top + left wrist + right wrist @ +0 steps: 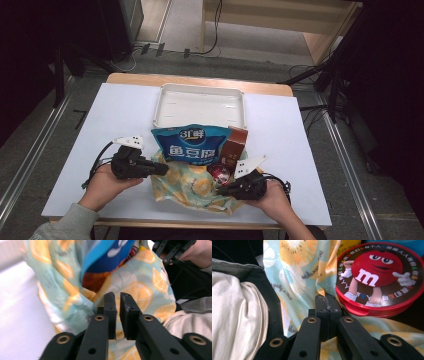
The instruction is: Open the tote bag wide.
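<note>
A cloth bag printed with orange slices lies open at the table's front middle. In its mouth are a blue snack packet, a brown box and a round red M&M's tin. My left gripper pinches the bag's left edge; in the left gripper view its jaws stand nearly together on the cloth bag, below the blue packet. My right gripper holds the right edge. In the right gripper view that gripper is shut on a fold of the cloth bag, beside the tin.
A white tray sits behind the bag at the table's back middle. White sheet covers the wooden table on both sides of the bag. Cables and stands lie on the floor beyond the table. A light sleeve is close to the right gripper.
</note>
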Demonstrator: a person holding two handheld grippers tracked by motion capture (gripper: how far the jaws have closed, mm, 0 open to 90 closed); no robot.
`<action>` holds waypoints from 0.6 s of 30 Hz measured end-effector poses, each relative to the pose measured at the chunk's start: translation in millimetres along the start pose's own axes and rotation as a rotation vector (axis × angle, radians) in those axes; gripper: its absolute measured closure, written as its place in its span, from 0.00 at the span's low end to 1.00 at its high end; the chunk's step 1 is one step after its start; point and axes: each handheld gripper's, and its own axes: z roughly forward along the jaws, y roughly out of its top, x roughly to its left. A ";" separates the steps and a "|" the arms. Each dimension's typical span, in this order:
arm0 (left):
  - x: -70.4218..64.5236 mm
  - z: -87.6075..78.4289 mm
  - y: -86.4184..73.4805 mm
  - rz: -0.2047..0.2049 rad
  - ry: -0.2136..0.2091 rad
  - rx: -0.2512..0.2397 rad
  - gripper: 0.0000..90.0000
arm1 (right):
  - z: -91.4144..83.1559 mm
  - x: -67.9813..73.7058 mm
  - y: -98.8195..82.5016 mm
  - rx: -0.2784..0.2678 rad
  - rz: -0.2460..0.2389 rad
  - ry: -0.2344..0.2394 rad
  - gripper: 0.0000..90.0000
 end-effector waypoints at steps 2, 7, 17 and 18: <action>-0.7 -4.9 3.1 0.008 0.010 -0.010 0.88 | 0.0 -0.2 0.0 0.002 0.003 0.001 1.00; 2.1 -13.9 9.2 0.018 0.030 -0.021 0.74 | -0.3 -0.1 -0.1 0.003 0.005 0.000 1.00; 17.3 -13.4 7.4 -0.022 0.072 0.011 0.55 | -1.3 0.1 0.1 0.005 0.002 -0.004 1.00; 19.6 -10.5 6.4 -0.036 0.067 0.024 0.54 | -1.4 0.1 0.1 0.005 0.000 -0.005 1.00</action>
